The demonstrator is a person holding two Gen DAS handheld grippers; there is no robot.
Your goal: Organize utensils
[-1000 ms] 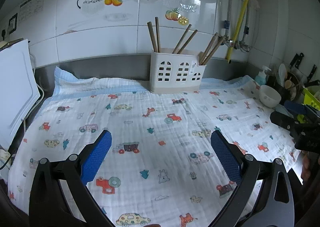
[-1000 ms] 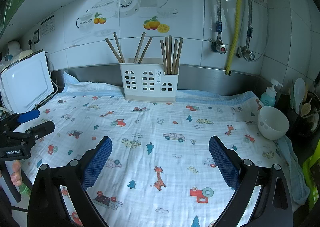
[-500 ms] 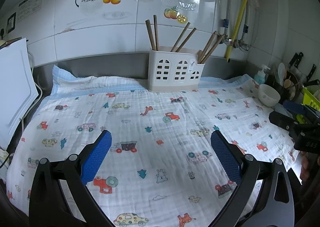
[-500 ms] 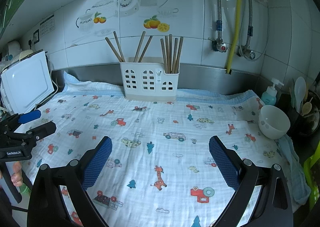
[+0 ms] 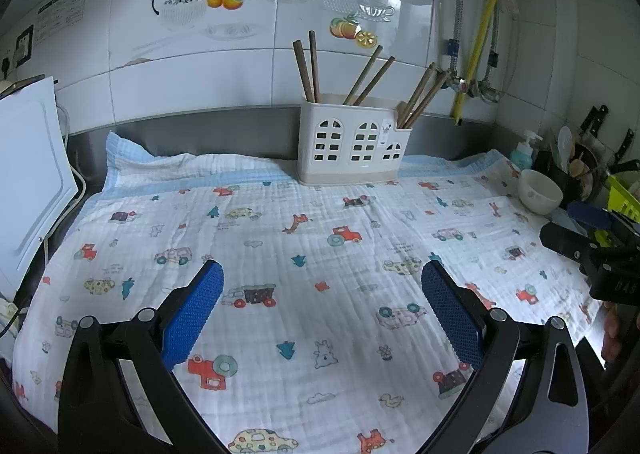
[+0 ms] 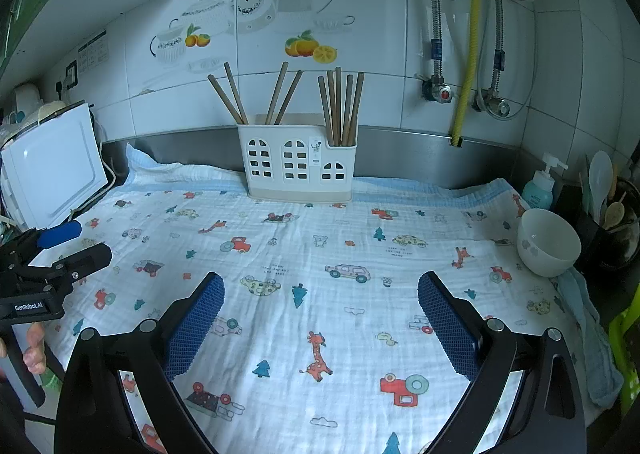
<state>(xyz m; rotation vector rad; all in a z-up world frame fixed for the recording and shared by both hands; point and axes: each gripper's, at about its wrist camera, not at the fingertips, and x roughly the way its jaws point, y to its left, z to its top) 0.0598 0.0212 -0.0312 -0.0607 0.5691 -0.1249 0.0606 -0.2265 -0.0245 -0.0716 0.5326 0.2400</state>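
Observation:
A white utensil holder (image 5: 354,141) with window cut-outs stands at the back of the counter on a printed cloth (image 5: 304,262); it also shows in the right wrist view (image 6: 298,163). Several brown chopsticks (image 6: 340,107) stand in its compartments, some leaning (image 5: 370,73). My left gripper (image 5: 320,310) is open and empty, hovering over the cloth's near part. My right gripper (image 6: 320,314) is open and empty too. Each gripper shows in the other's view: the right one at the right edge (image 5: 588,238), the left one at the left edge (image 6: 56,250).
A white bowl (image 6: 548,242) sits at the cloth's right edge, with a soap bottle (image 6: 540,185) and a dark pot of spoons (image 6: 612,221) behind it. A white board (image 6: 52,169) leans at the left. Pipes and valves (image 6: 466,93) run down the tiled wall.
The left gripper's view has shifted slightly, so the holder sits a bit lower and left. Both grippers stay open and empty; nothing on the cloth has moved.

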